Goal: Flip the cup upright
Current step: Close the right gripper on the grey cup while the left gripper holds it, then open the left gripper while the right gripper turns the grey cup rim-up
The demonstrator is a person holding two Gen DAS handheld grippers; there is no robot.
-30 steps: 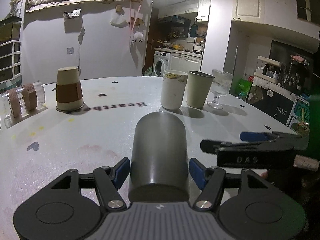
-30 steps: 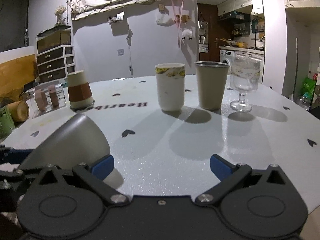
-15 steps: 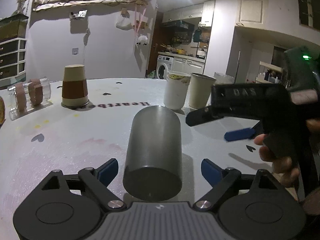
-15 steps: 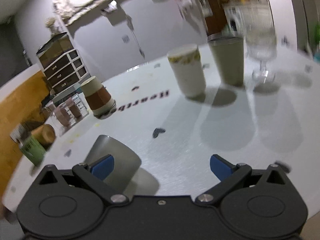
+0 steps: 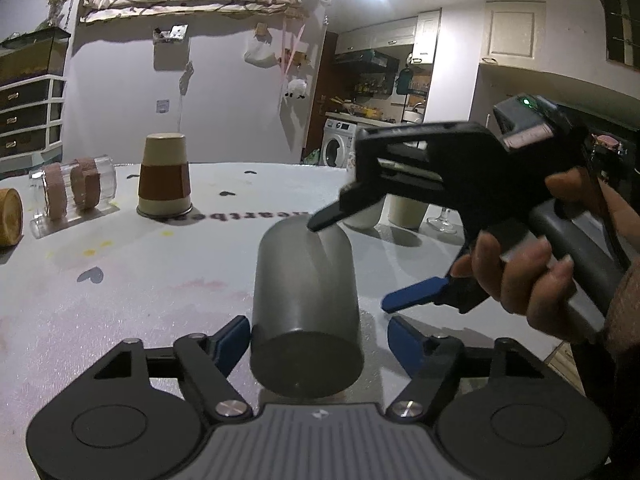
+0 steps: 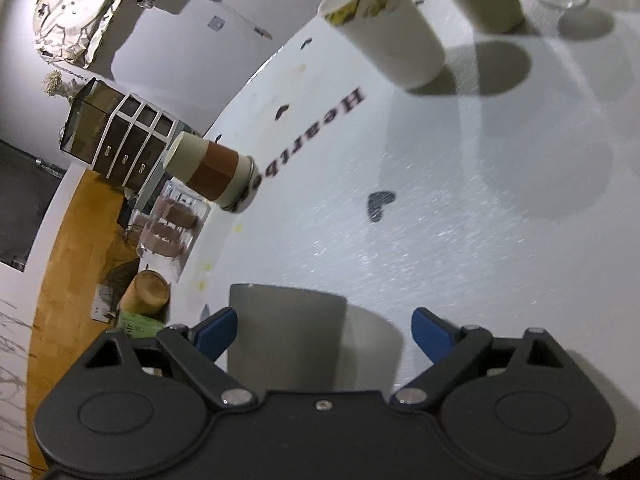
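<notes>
A plain grey cup point(image 5: 306, 300) lies on its side on the white table point(image 5: 160, 280), its closed base facing my left wrist camera. My left gripper point(image 5: 318, 338) is open, its blue pads apart on either side of the cup's base. My right gripper point(image 6: 324, 330) is rolled sideways and open around the same grey cup point(image 6: 286, 336), one finger above the cup and one beside it. The right gripper also shows in the left wrist view point(image 5: 352, 264), held by a hand.
A brown-banded paper cup point(image 5: 164, 178) stands upside down at the back left, beside a clear glass jar point(image 5: 74, 190) lying on its side. A white patterned cup point(image 6: 384, 28), a beige tumbler point(image 5: 406, 210) and a stemmed glass point(image 5: 442, 222) stand at the back right.
My left gripper has opened and let go of the grey cup. My right gripper has swung in from the right, rolled sideways and come over the cup.
</notes>
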